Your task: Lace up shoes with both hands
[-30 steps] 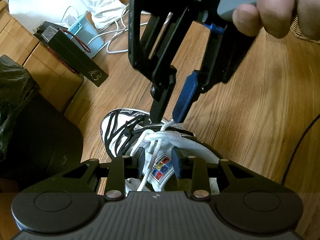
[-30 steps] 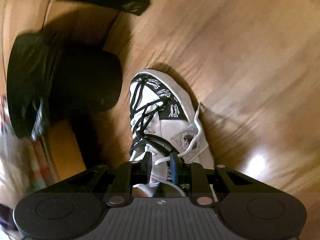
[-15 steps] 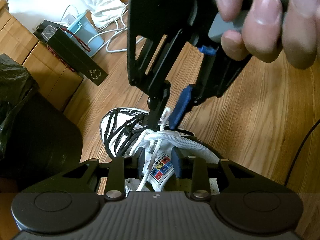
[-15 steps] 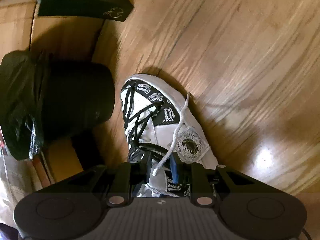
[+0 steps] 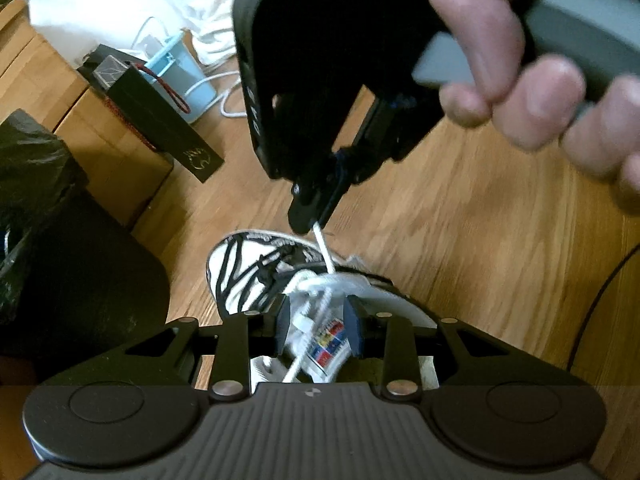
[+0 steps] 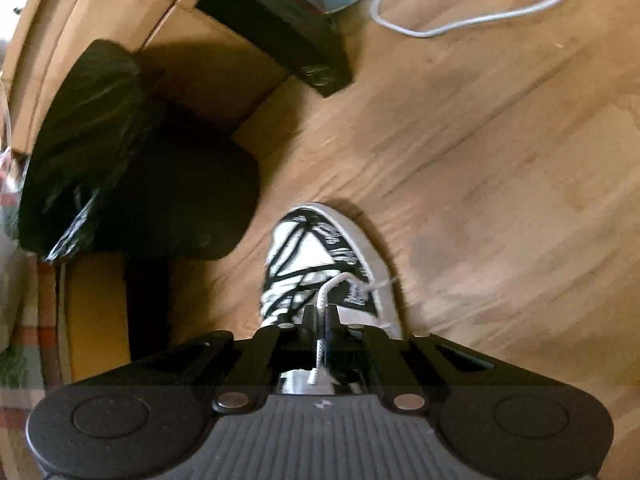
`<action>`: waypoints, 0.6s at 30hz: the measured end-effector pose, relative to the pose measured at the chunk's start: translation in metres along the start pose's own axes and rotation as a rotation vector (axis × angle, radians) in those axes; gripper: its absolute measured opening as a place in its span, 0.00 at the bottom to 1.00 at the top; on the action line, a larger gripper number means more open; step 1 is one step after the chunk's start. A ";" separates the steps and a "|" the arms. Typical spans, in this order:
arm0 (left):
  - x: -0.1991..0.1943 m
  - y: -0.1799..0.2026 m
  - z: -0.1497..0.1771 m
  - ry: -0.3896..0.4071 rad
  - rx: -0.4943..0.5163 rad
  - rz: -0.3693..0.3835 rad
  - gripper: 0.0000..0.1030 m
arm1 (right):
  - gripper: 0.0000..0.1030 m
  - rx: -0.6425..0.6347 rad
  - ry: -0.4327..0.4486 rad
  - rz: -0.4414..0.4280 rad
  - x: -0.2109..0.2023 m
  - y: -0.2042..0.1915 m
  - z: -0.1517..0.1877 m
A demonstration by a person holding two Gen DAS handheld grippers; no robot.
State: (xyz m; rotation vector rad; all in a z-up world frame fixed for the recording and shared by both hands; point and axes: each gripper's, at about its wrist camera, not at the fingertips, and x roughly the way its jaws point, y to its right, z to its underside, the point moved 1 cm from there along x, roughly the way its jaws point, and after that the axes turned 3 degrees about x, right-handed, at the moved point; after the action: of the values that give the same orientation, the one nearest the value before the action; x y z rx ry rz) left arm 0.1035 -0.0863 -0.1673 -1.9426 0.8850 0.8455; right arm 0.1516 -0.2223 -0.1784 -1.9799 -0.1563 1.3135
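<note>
A white shoe with black printing and black laces [image 5: 240,256] stands on the wooden floor, toe pointing away; it also shows in the right wrist view [image 6: 308,248]. My left gripper [image 5: 317,330] sits over the shoe's opening, its pads shut on the white tongue with the coloured label [image 5: 328,344]. Above the shoe, my right gripper [image 5: 310,222] is shut on a white lace [image 5: 324,252] that runs taut down to the tongue. In the right wrist view the lace [image 6: 334,282] passes between the shut fingers of the right gripper [image 6: 320,314]. A hand [image 5: 520,92] holds that gripper's handle.
A black bin with a bag [image 5: 80,272] stands close to the shoe's left. Behind it are cardboard boxes [image 5: 116,148], a black gift bag [image 5: 160,120], a light-blue bag [image 5: 188,68] and white cables [image 6: 440,28]. A black cable [image 5: 600,288] crosses the floor at right.
The right gripper's jaws closed on the white lace, rolled, and lifted a little, drawing the lace taut. The left gripper kept still on the tongue.
</note>
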 end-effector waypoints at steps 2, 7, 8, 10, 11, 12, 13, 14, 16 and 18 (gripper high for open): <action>-0.003 -0.005 -0.002 0.006 -0.021 0.005 0.34 | 0.04 -0.022 0.014 0.008 -0.001 -0.002 -0.001; -0.011 -0.014 -0.002 0.005 -0.025 0.048 0.38 | 0.04 -0.057 0.026 0.012 -0.001 -0.006 -0.001; -0.013 -0.017 0.000 -0.002 -0.026 0.085 0.38 | 0.04 -0.068 0.031 0.013 -0.002 -0.007 -0.001; -0.014 -0.022 0.005 -0.023 -0.030 0.140 0.40 | 0.04 -0.084 0.051 0.016 -0.004 -0.010 -0.002; -0.012 -0.025 0.010 -0.051 -0.033 0.149 0.40 | 0.04 -0.091 0.054 0.014 -0.005 -0.012 -0.003; -0.010 -0.029 0.014 -0.062 -0.051 0.157 0.39 | 0.04 -0.093 0.053 0.012 -0.005 -0.013 -0.003; -0.009 -0.034 0.019 -0.072 -0.070 0.165 0.39 | 0.04 -0.092 0.052 0.011 -0.004 -0.013 -0.003; -0.008 -0.039 0.022 -0.064 -0.116 0.186 0.39 | 0.04 -0.088 0.048 0.008 -0.003 -0.013 -0.003; -0.006 -0.049 0.022 -0.063 -0.226 0.232 0.39 | 0.04 -0.085 0.048 0.007 -0.003 -0.014 -0.004; -0.008 -0.057 0.024 -0.048 -0.282 0.249 0.39 | 0.04 -0.084 0.046 0.007 -0.002 -0.013 -0.006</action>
State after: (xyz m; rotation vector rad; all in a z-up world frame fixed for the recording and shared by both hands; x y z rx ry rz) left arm 0.1401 -0.0401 -0.1487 -2.0677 1.0382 1.2132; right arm 0.1593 -0.2166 -0.1670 -2.0814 -0.1847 1.2834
